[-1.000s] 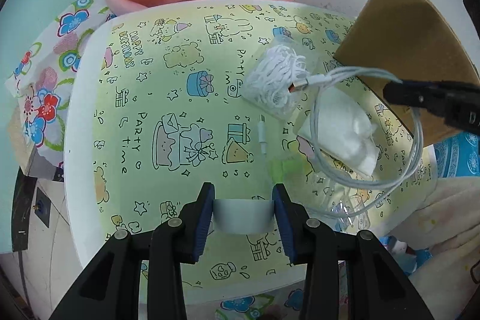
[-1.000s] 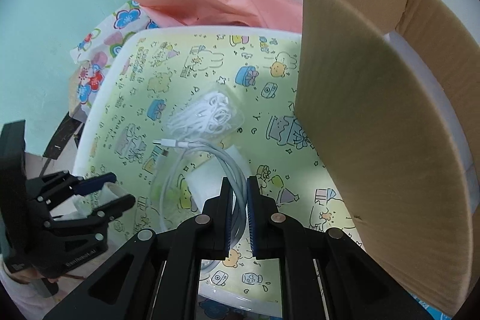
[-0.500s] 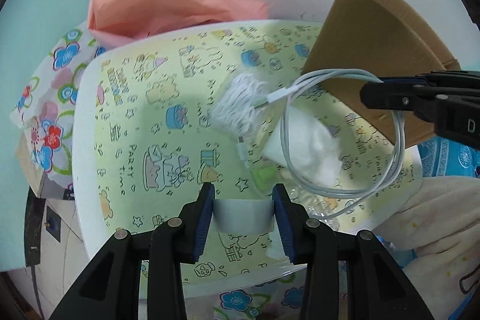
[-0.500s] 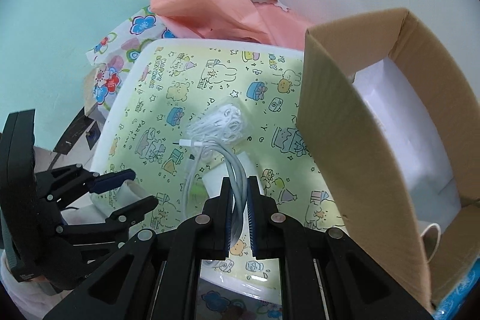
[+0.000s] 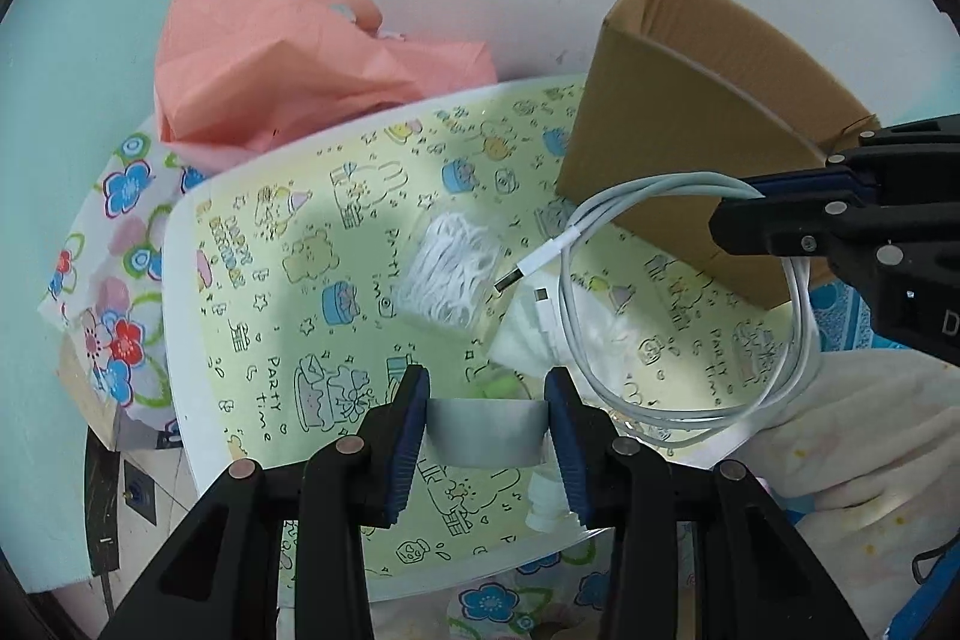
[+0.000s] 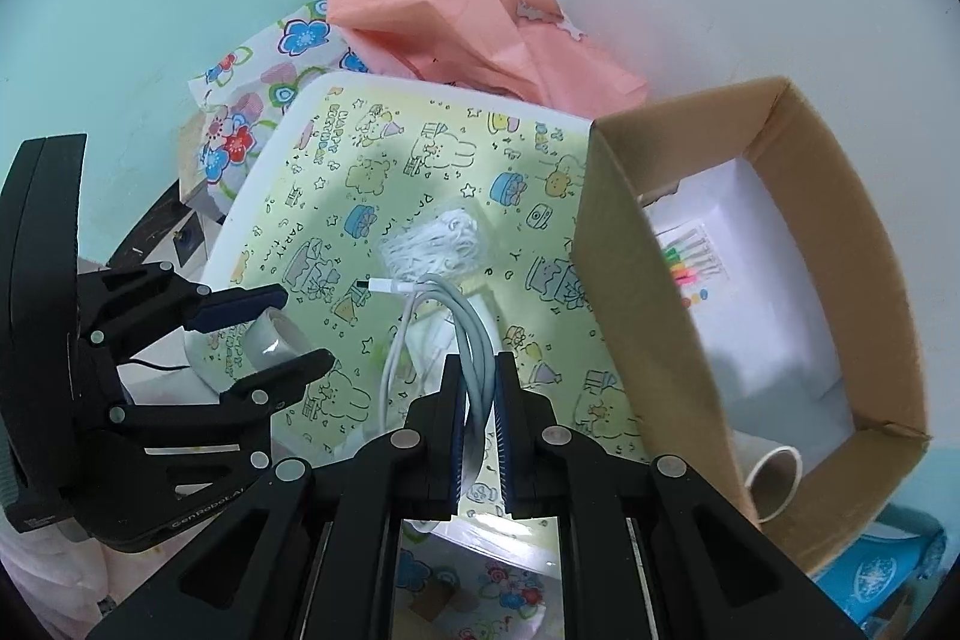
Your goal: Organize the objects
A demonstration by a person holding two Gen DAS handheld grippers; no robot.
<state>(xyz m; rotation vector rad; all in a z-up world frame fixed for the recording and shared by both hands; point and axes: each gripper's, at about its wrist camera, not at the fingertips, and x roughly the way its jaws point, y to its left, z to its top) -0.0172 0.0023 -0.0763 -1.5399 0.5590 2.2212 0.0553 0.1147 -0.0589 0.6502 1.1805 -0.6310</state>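
White cable (image 6: 474, 340) hangs coiled from the right gripper (image 6: 478, 436), its fingers pinching the strands above the cartoon-printed surface (image 5: 288, 292) — just beside the open cardboard box (image 6: 750, 244). Left gripper (image 5: 487, 430) clamps a grey tape roll (image 5: 487, 430) between its fingers. A bagged white cord bundle (image 5: 453, 274) lies on the surface.

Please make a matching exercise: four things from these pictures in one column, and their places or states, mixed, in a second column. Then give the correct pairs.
1. white cable
2. tape roll
3. bag of white cord
4. pack of coloured sticks

A. lying on the yellow party sheet
B. inside the cardboard box
C. held by the left gripper
D. held by the right gripper

Pairs: 1-D, 2-C, 3-A, 4-B
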